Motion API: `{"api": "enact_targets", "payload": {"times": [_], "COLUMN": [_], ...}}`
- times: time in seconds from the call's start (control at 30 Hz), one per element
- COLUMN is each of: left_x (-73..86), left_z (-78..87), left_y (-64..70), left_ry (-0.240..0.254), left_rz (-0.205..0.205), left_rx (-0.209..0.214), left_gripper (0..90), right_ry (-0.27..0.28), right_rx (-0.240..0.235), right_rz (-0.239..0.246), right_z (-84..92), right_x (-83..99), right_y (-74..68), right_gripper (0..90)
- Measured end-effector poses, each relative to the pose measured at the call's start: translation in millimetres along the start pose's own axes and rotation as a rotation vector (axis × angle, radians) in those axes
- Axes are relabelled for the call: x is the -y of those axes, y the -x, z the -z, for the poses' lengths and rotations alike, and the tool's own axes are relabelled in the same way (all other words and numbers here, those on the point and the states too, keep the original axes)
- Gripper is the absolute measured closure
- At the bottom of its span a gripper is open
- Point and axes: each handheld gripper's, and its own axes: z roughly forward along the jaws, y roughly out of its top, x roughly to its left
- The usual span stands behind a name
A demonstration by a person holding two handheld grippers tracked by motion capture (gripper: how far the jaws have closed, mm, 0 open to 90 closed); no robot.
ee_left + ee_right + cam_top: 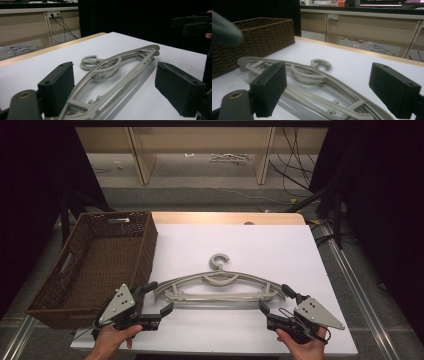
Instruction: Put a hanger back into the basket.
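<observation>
Grey plastic hanger (218,287), several stacked together by the look of it, lay flat on the white worktop (240,240) just right of the brown wicker basket (95,262), hook pointing away from the person. Left gripper (159,297) sat low at the hanger's left end, right gripper (274,300) at its right end, each held in a hand near the front edge and angled inward. Both pairs of fingers stood wide open, holding nothing; no readable writing.
</observation>
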Motion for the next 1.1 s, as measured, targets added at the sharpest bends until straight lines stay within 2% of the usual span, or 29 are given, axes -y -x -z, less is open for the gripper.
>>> {"api": "enact_targets", "payload": {"times": [0.13,0.17,0.33,0.43,0.57,0.63,0.67,0.7,0.73,0.87,1.0,1.1], "left_x": [0.4,0.5,1.3,1.8,-0.3,-1.9,-2.9,-3.7,-5.1,-9.6,-24.8,-33.3], "left_z": [-0.5,-0.6,-1.9,-1.9,-5.8,-11.3,-14.2,-17.5,-23.7,-34.6,-50.4,-65.3], "left_y": [0.5,0.3,-0.7,-0.4,-2.3,-1.6,-0.8,0.6,2.1,1.0,-4.0,-9.1], "left_ry": [-0.007,-0.008,0.000,-0.014,0.001,-0.014,-0.024,-0.042,-0.082,-0.094,-0.130,-0.166], "left_rz": [0.003,0.005,0.010,0.012,0.015,0.013,-0.001,-0.015,-0.017,0.003,-0.021,-0.031], "left_rx": [-0.001,-0.001,0.005,-0.004,-0.012,-0.007,-0.002,-0.006,-0.017,-0.007,-0.014,0.006], "left_gripper": [15.7,15.7,15.7,15.8,16.0,16.2,16.3,16.3,17.0,17.5,18.7,19.6], "right_ry": [-0.004,-0.018,-0.015,-0.023,-0.021,-0.033,-0.031,-0.050,-0.045,-0.048,-0.040,-0.027], "right_rx": [-0.003,-0.007,0.007,0.007,0.010,0.007,0.008,0.008,0.004,-0.006,-0.013,-0.017], "right_rz": [-0.003,-0.002,0.001,0.002,0.001,-0.002,-0.004,-0.014,-0.023,-0.028,-0.027,-0.032], "right_z": [0.5,1.4,0.6,0.8,0.6,1.3,1.1,2.2,2.0,2.3,1.7,0.5], "right_x": [0.1,-0.1,0.5,0.1,0.8,0.4,0.6,0.4,0.4,0.5,0.8,1.3], "right_y": [0.2,0.6,-0.1,-0.2,0.5,0.7,0.7,0.0,-0.2,-0.6,-0.6,-0.8], "right_gripper": [15.7,15.7,15.8,15.9,15.9,16.0,16.1,16.1,16.3,16.4,16.9,17.0]}}
